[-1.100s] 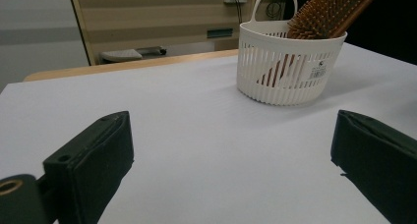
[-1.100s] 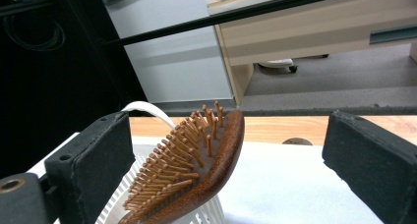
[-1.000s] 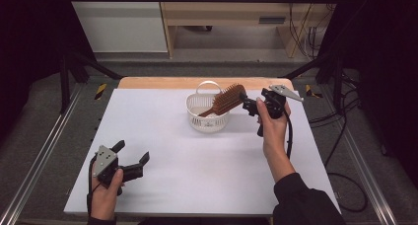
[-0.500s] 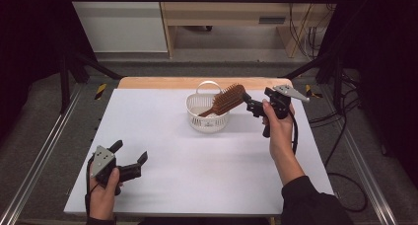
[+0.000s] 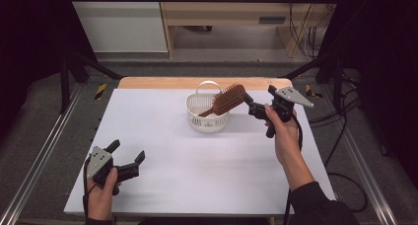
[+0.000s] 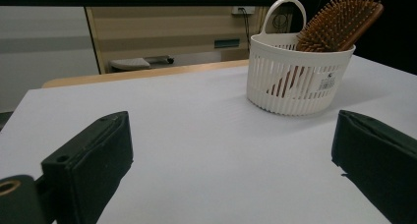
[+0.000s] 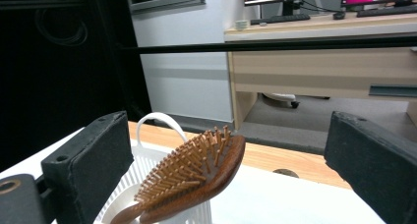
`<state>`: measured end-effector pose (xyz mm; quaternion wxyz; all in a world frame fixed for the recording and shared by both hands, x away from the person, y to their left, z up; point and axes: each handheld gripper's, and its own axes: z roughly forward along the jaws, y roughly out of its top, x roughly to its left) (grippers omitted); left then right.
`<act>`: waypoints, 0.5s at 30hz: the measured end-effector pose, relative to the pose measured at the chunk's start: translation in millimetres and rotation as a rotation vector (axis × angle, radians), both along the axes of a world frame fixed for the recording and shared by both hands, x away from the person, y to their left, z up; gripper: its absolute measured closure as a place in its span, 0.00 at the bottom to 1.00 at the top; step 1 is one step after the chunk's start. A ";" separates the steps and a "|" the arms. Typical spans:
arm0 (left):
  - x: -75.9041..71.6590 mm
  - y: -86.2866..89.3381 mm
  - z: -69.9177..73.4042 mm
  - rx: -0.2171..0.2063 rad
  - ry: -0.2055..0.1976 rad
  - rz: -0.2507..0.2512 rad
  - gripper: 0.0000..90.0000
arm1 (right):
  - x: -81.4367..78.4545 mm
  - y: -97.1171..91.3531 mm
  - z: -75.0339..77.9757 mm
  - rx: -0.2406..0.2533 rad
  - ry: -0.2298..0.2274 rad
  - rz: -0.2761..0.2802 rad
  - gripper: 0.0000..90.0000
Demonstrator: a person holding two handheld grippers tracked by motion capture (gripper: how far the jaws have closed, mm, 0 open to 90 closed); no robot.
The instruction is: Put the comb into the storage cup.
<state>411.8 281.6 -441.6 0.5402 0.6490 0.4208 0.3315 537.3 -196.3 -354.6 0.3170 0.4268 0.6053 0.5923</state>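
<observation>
Beyond the far edge of the white bench (image 5: 162,136) stands a light wooden desk (image 5: 231,8) against a pale wall (image 5: 118,22); grey floor (image 5: 236,42), black frame bars, cables (image 5: 300,18) at right, dim surroundings

Item count: one wooden hairbrush (image 5: 227,99), one white slatted basket (image 5: 207,117) with a single handle, one white table (image 5: 197,161), and two handheld grippers, left gripper (image 5: 129,158) and right gripper (image 5: 260,99).

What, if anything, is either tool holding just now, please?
Nothing: the right tool is open beside the brown wooden hairbrush resting in the white plastic basket; the left tool is open too.
</observation>
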 end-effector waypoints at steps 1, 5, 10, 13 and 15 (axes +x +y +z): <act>0.1 0.5 0.2 0.002 -0.003 0.001 0.02 | -1.2 -1.5 0.2 -0.006 -0.005 0.005 0.05; 0.8 2.0 0.2 0.001 -0.008 0.004 0.02 | -6.6 -6.7 1.5 -0.025 -0.026 0.011 0.04; 0.3 4.1 1.6 0.002 -0.023 0.039 0.03 | -11.2 -12.1 1.4 -0.038 -0.043 0.015 0.04; -0.9 6.0 1.7 0.000 -0.023 0.039 0.03 | -15.1 -14.9 2.0 -0.044 -0.053 0.017 0.04; -2.0 6.9 2.2 -0.001 -0.025 0.039 0.03 | -17.9 -16.2 2.5 -0.045 -0.058 0.022 0.04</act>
